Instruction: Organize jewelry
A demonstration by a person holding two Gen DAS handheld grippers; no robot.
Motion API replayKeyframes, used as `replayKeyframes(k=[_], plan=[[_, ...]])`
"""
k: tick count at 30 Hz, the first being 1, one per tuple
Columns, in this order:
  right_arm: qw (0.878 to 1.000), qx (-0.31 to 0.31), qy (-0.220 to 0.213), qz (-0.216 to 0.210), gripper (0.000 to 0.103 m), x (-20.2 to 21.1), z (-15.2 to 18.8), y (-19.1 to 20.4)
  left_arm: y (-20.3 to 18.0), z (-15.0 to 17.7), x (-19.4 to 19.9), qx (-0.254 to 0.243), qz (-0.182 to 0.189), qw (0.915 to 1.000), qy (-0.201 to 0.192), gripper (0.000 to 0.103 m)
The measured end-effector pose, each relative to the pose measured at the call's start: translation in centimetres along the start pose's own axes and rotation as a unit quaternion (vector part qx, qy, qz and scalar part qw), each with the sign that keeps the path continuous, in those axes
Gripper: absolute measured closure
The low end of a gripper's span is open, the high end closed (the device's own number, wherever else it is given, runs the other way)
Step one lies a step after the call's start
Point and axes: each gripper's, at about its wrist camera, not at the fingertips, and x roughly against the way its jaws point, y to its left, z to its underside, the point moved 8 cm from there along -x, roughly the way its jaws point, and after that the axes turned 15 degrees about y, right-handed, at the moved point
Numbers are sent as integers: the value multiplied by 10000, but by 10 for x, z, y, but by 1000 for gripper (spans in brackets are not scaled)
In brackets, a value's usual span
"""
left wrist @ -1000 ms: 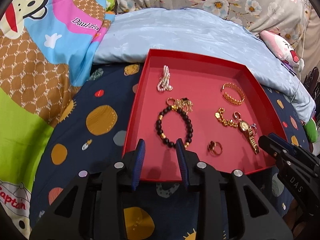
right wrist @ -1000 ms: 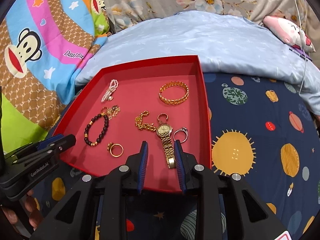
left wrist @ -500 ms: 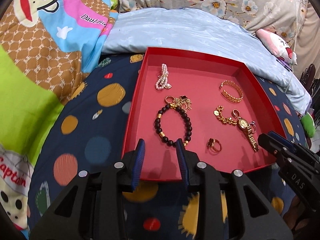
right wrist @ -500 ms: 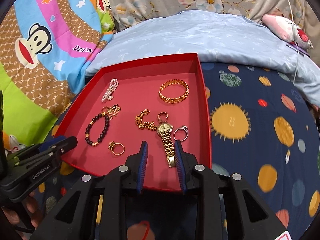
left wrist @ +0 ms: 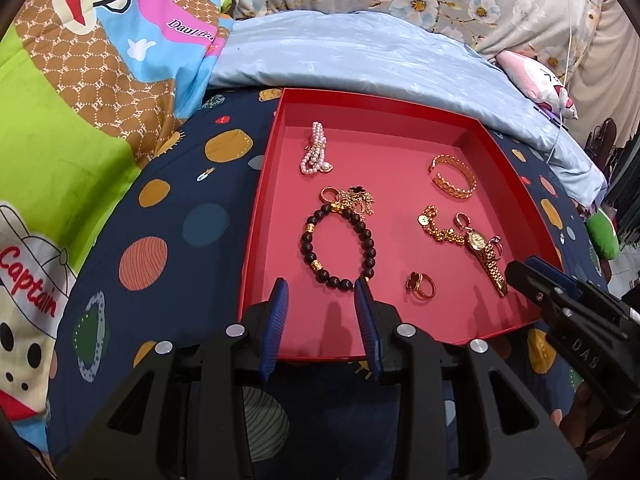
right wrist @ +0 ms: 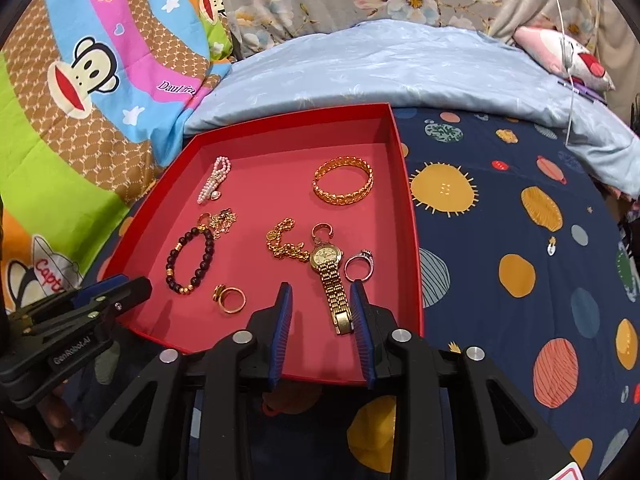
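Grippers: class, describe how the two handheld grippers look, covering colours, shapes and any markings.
Both are black plastic clamp-style bodies with silver rivets and two ribbed blue finger pads. The left gripper carries white "GenRobot.AI" lettering on its side; the right gripper shows "DAS". No cables or sleeves are visible.

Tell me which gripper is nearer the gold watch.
Right. The right gripper has the gold watch band's end between its open fingers; the left gripper sits over by the beaded bracelet.
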Motion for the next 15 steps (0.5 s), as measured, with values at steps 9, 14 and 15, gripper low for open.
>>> replayKeyframes(k=[9, 14, 15], plan=[[9979, -47, -555, 330, 40, 23, -3, 3, -7, -12, 22, -37, -468, 9972, -588, 39], [9973, -62, -616, 406, 34, 29, 0, 2, -12, -11, 30, -58, -638, 9954, -707, 20], [9969, -68, -666, 413, 29, 32, 1, 2, -12, -11, 32, -39, -663, 9950, -744, 14]])
